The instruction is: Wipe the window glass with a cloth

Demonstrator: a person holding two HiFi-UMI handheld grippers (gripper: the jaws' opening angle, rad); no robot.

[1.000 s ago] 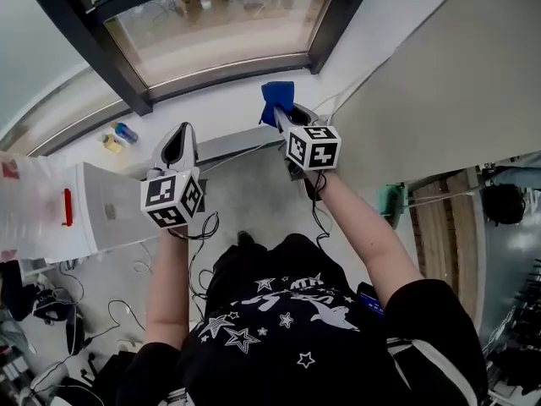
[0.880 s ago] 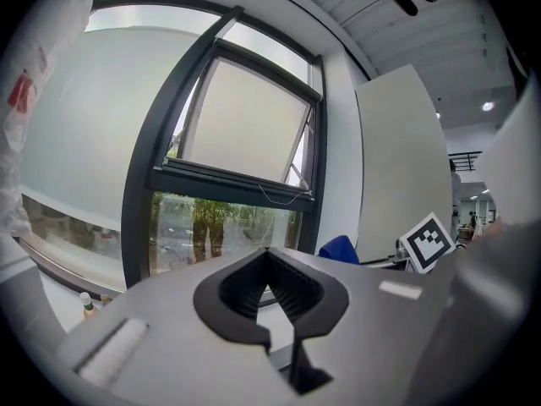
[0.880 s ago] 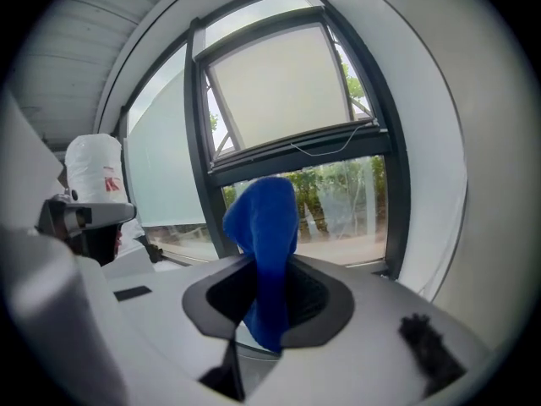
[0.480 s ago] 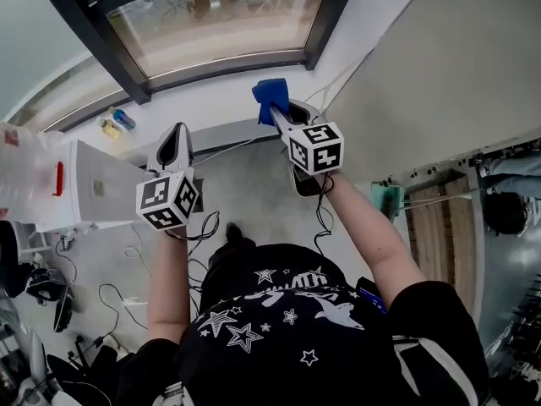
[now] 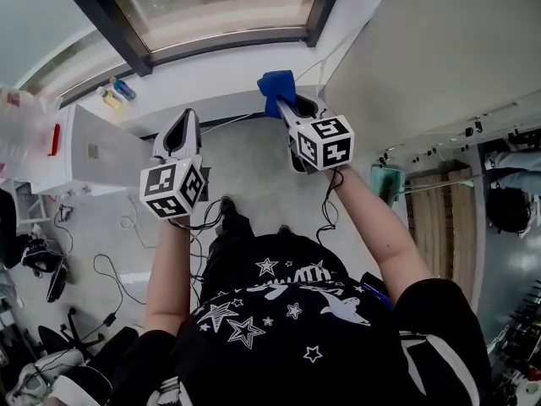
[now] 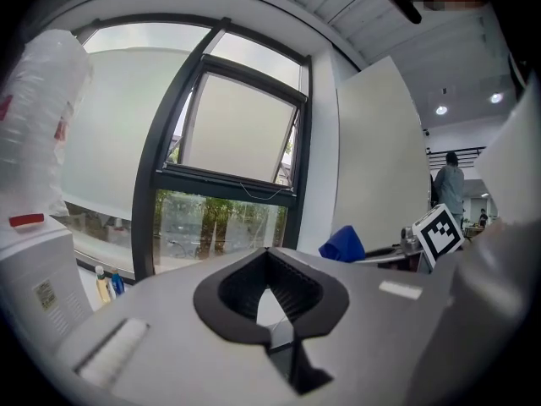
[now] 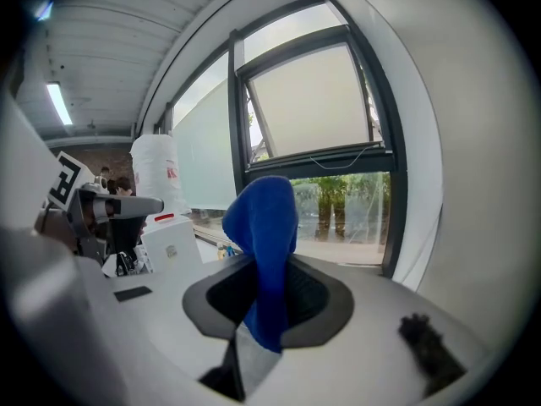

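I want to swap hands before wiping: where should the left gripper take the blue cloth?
Probably best to grip the rounded bunch of the blue cloth that sticks out past the right gripper's fingers, coming in from the left gripper's side; the lower part is pinched and covered.

Soft blue cloth (image 7: 262, 244), matt weave; window glass (image 5: 215, 11) glossy; its dark frame (image 6: 161, 176) looks like matt metal.

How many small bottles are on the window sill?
2: a yellow bottle and a blue bottle, side by side on the sill near the window frame's left corner. The white box could hide others.
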